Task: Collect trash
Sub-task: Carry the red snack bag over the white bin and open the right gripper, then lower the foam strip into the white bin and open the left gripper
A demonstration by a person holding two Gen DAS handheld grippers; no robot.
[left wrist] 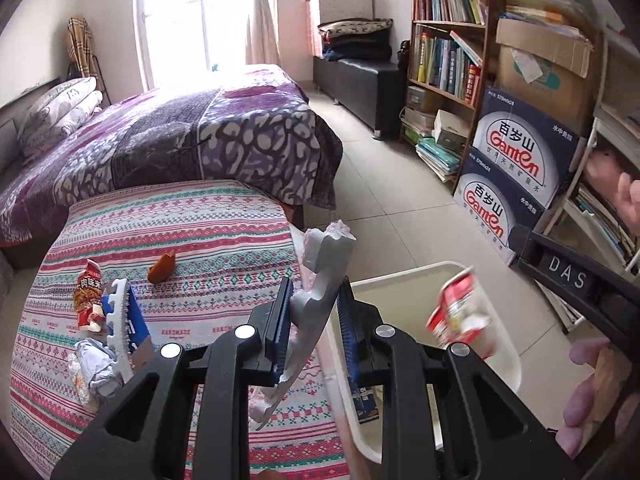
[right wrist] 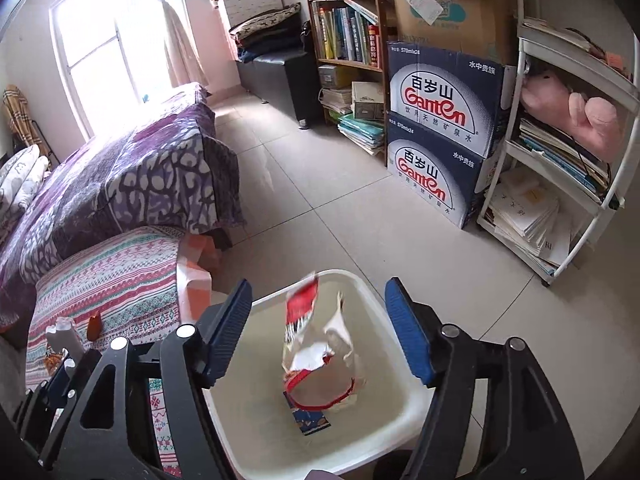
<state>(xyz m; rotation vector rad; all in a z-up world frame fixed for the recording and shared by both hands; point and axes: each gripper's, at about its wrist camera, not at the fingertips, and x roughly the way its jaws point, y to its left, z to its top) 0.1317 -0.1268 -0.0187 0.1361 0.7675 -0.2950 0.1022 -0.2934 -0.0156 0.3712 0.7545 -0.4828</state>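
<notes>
My left gripper [left wrist: 312, 322] is shut on a bent piece of white foam [left wrist: 326, 268], over the table's right edge beside the white bin [left wrist: 404, 280]. The right gripper [right wrist: 318, 332] is open above the bin [right wrist: 248, 384]. A red and white snack wrapper [right wrist: 316, 344] hangs blurred in the air between its fingers, touching neither pad. A small blue carton [right wrist: 312, 420] lies on the bin's bottom. On the patterned tablecloth [left wrist: 224, 232] lie a red snack packet [left wrist: 90, 296], a toothed white foam strip [left wrist: 118, 320] against a blue box [left wrist: 138, 320], crumpled foil [left wrist: 96, 368] and an orange scrap [left wrist: 162, 268].
A bed with a purple cover [left wrist: 180, 136] stands behind the table. Across the tiled floor [right wrist: 320, 200] are a bookshelf [right wrist: 348, 32], stacked Ganten water boxes [right wrist: 436, 132] and a white rack [right wrist: 560, 160] with papers and a pink plush toy. A person's hand [left wrist: 624, 196] holds the right gripper.
</notes>
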